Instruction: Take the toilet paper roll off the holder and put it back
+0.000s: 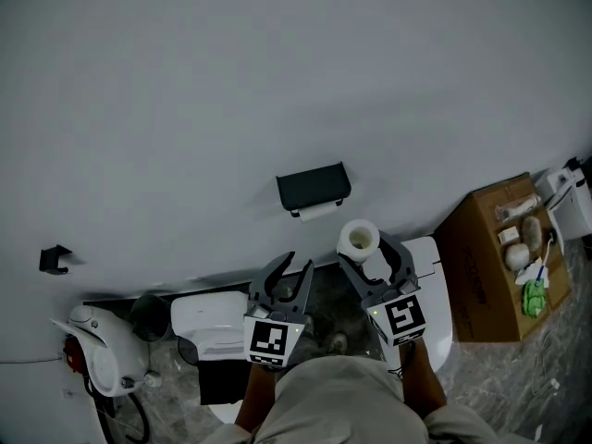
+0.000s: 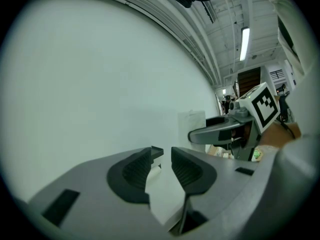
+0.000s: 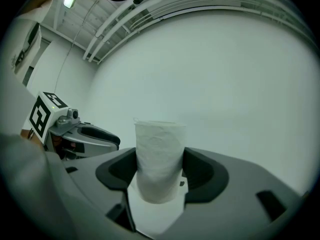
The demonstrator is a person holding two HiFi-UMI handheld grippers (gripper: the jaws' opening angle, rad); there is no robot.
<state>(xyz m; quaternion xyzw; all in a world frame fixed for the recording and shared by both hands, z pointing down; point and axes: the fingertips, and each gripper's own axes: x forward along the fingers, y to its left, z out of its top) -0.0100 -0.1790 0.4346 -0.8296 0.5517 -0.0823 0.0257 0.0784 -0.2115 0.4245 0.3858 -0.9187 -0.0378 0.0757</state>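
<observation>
1. The left gripper (image 1: 298, 265) points level at the wall (image 1: 185, 81), just left of the holder. Its jaws (image 2: 161, 156) stand slightly apart with nothing between them, so it is released and empty. It is probably a spare hand, out of the roll's way.
2. The holder (image 1: 313, 187) is a black bracket fixed to the wall, beyond and between the two grippers. A strip of white shows under its lower edge; what it is cannot be told.
3. The roll (image 1: 358, 239) is off the holder. It stands upright just below and right of it, apart from it, with its hollow core facing up.
4. The right gripper (image 1: 365, 250) is clenched on the roll (image 3: 159, 154), one pad pressing each side. Gripping the sides leaves the core free, which putting it back would likely need. The roll sits close to the holder, so the return looks like the step in hand.
5. A cardboard box (image 1: 481, 266) of small items sits at the far right, well apart and taking no part.
</observation>
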